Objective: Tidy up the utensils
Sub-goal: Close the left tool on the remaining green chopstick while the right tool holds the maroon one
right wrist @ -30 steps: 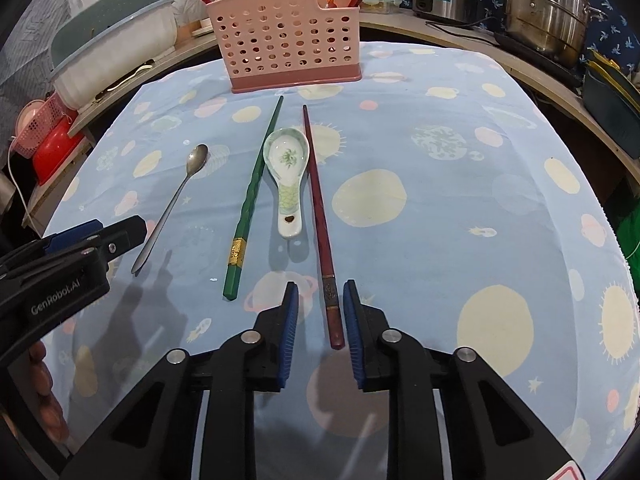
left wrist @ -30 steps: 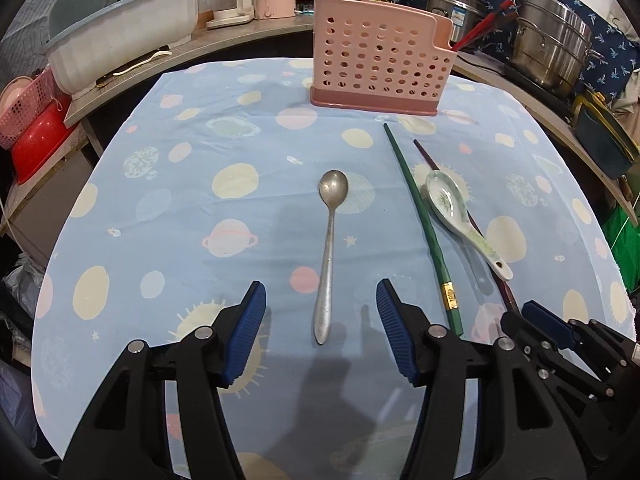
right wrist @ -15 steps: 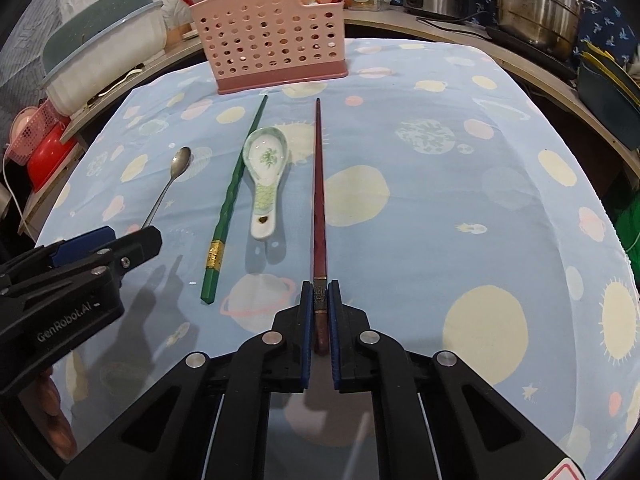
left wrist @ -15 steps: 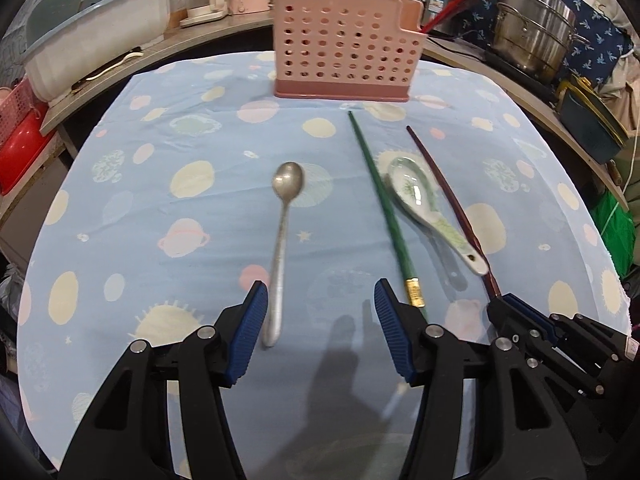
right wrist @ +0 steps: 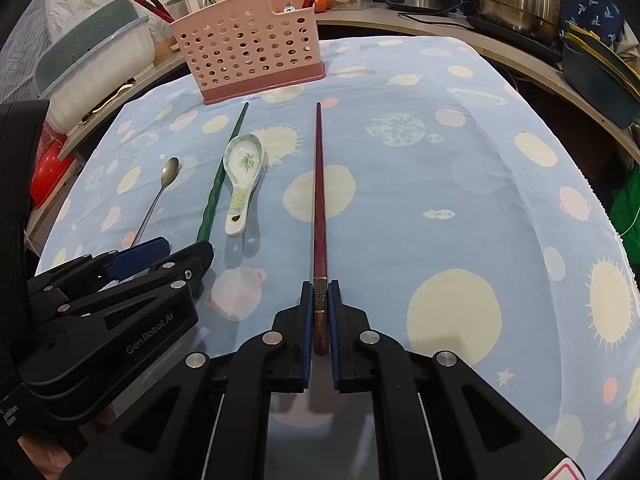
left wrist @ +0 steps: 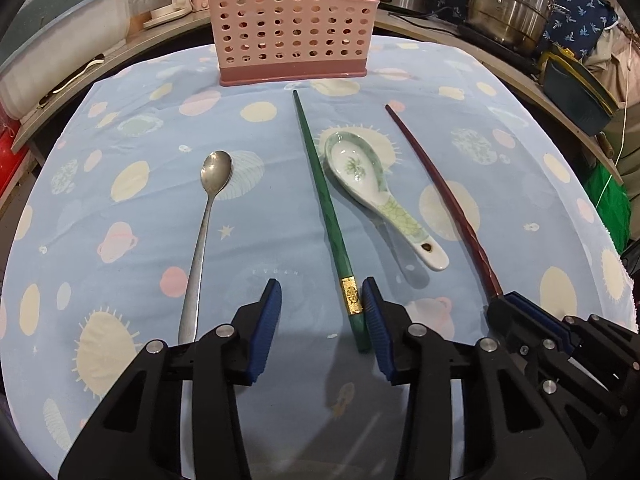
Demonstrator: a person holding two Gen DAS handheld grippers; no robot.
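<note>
A round table draped in a pale blue cloth printed with planets and suns (left wrist: pixel 280 240) carries everything. At its far edge stands a pink perforated plastic utensil holder (left wrist: pixel 292 28), upright, with dark red chopsticks and a green one poking out of its compartments in the right wrist view.

The left gripper (left wrist: pixel 322 326), black with blue pads, hovers low over the near part of the cloth with its jaws wide apart; the thick end of the green chopstick lies just inside its right pad (left wrist: pixel 378 336), though actual contact cannot be told. The right gripper (right wrist: pixel 320 328) is clamped on the thick end of a long dark red chopstick (right wrist: pixel 319 200), whose thin tip points toward the holder.

A long green chopstick with a gold band (left wrist: pixel 324 208) lies on the cloth between the two spoons, its tip aimed at the holder. A slim metal teaspoon (left wrist: pixel 204 224) lies to its left, bowl away from the camera. A white ceramic soup spoon with a green pattern (left wrist: pixel 376 196) rests just beside the green chopstick on its right, bowl up.
</note>
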